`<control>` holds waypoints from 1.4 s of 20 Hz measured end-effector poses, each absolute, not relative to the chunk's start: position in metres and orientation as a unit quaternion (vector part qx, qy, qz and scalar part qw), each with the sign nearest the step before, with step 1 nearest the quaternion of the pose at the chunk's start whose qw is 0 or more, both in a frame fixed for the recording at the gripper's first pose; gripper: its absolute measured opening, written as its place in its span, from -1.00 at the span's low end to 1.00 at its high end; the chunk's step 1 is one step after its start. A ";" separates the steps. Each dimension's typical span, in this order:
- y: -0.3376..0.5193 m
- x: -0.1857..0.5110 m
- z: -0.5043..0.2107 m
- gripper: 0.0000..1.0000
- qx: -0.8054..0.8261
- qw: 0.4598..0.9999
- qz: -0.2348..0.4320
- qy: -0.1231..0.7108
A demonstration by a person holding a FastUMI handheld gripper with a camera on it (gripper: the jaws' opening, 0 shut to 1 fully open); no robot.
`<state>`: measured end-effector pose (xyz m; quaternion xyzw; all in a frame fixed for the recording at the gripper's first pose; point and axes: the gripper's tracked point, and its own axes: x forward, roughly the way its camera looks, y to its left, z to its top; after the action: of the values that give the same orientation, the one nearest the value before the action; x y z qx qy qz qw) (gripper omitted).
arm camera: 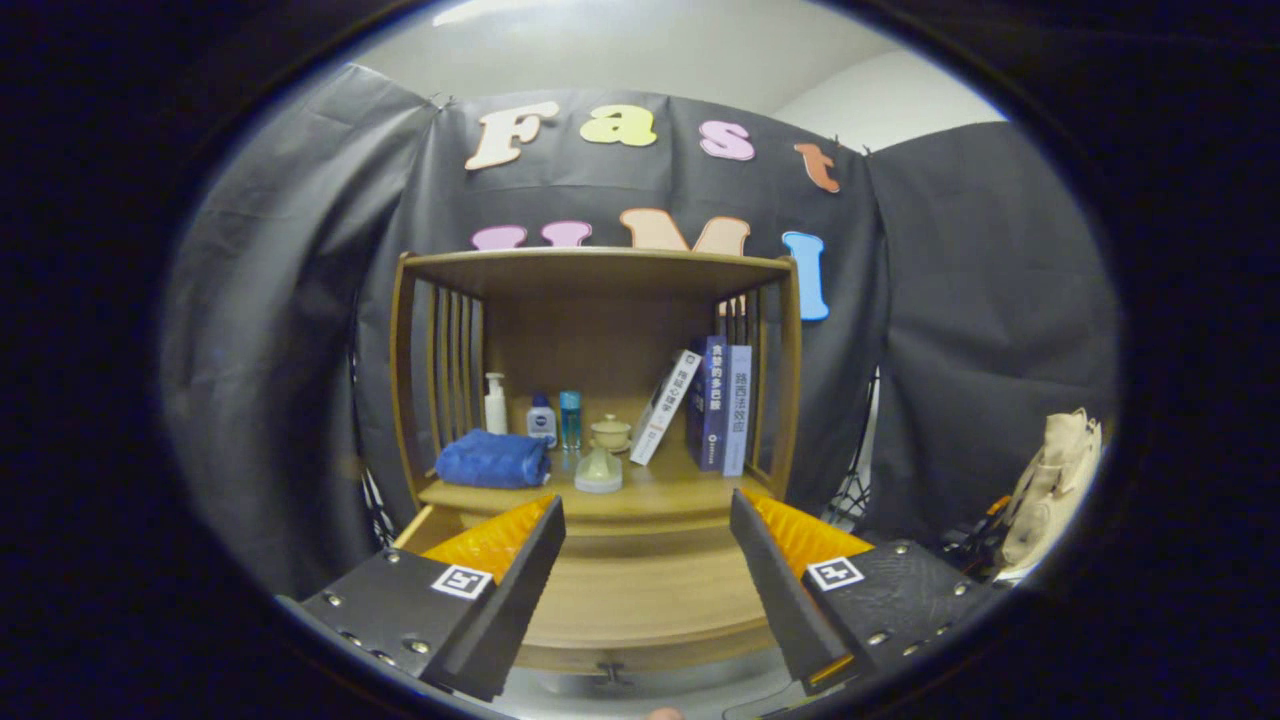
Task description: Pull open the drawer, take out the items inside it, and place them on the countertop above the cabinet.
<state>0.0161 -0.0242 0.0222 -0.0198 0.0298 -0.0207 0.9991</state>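
The wooden cabinet (600, 400) stands straight ahead of the hand-held gripper (647, 540), whose 2 fingers are spread wide with nothing between them. Just below and between the fingers lies the drawer (640, 600), pulled out toward the camera, its small handle (611, 672) at the near front edge; the tray looks bare from this angle, though its near corners sit behind the fingers, so I cannot tell whether anything is left inside. Beyond the fingertips the counter (690, 490) above the drawer carries 3 books (712, 405) leaning together ahead and to the right, 1 folded blue towel (493, 460) ahead and to the left, 3 small bottles (541, 418) behind the towel, and 2 pale ceramic pieces (603, 455) near the middle. A beige bag (1055, 490) sits well off to the right, apart from the cabinet. The main risk from here is crowding: the free counter strip is narrow, so setting anything down could nudge the ceramics or tip a bottle. An approach that comes in too low could also knock the open drawer front.
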 end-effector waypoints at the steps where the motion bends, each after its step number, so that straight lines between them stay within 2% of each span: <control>1: -0.025 0.010 0.014 0.98 -0.021 0.999 -0.018 0.030; 4: -0.028 -0.006 -0.013 0.97 -0.016 0.999 -0.016 0.029; 13: 0.014 -0.043 -0.091 0.96 -0.038 0.997 0.046 0.042; 23: 0.034 0.004 -0.156 0.97 -0.027 0.995 0.044 0.091; 28: 0.044 0.015 -0.157 0.99 -0.078 0.995 0.027 0.056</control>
<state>0.0154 0.0444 -0.1570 -0.0778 0.0561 0.0272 0.9950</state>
